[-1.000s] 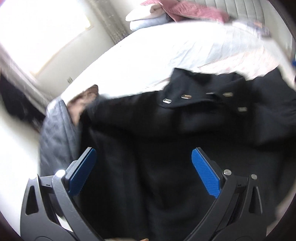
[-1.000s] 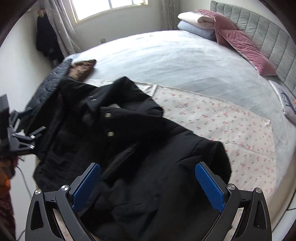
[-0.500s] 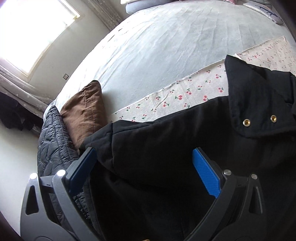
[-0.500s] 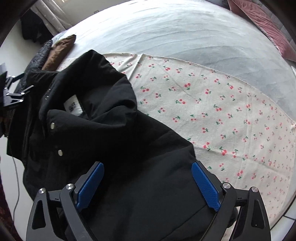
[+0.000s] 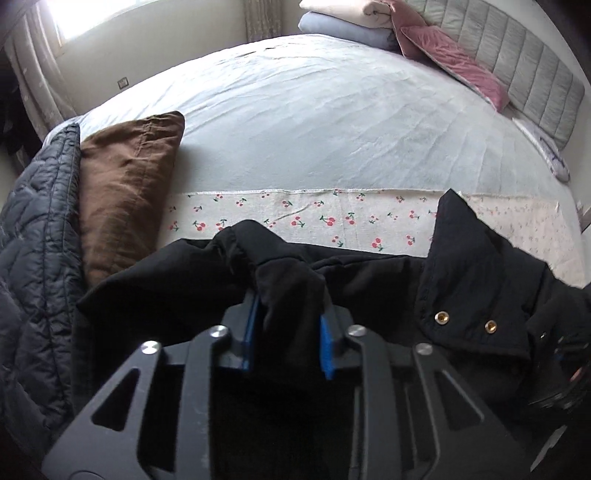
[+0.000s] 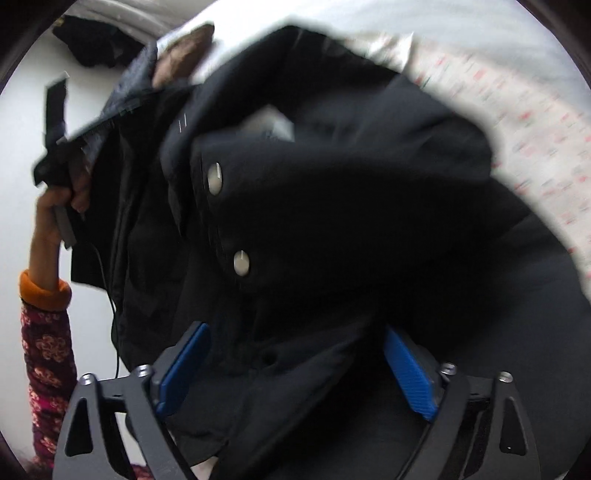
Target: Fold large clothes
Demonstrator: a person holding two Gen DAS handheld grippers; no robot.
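A large black coat (image 5: 369,280) with round metal snaps lies on a cherry-print cloth (image 5: 303,218) on the bed. My left gripper (image 5: 290,314) is shut on a bunched fold of the coat near its left shoulder edge. In the right wrist view the coat (image 6: 332,203) fills the frame, blurred, with its collar and two snaps showing. My right gripper (image 6: 295,365) is open, its blue pads (image 6: 408,373) astride coat fabric that lies between the jaws. The person's left hand shows at the left of that view.
A brown folded garment (image 5: 125,177) and a dark quilted jacket (image 5: 33,266) lie at the bed's left edge. Pink pillows (image 5: 450,62) and folded bedding (image 5: 347,22) sit by the grey headboard (image 5: 532,85). The pale bedsheet (image 5: 314,125) spreads beyond the cloth.
My left gripper has closed on a fold of the coat's shoulder. My right gripper has moved in closer over the coat, still open, and its view is now motion-blurred.
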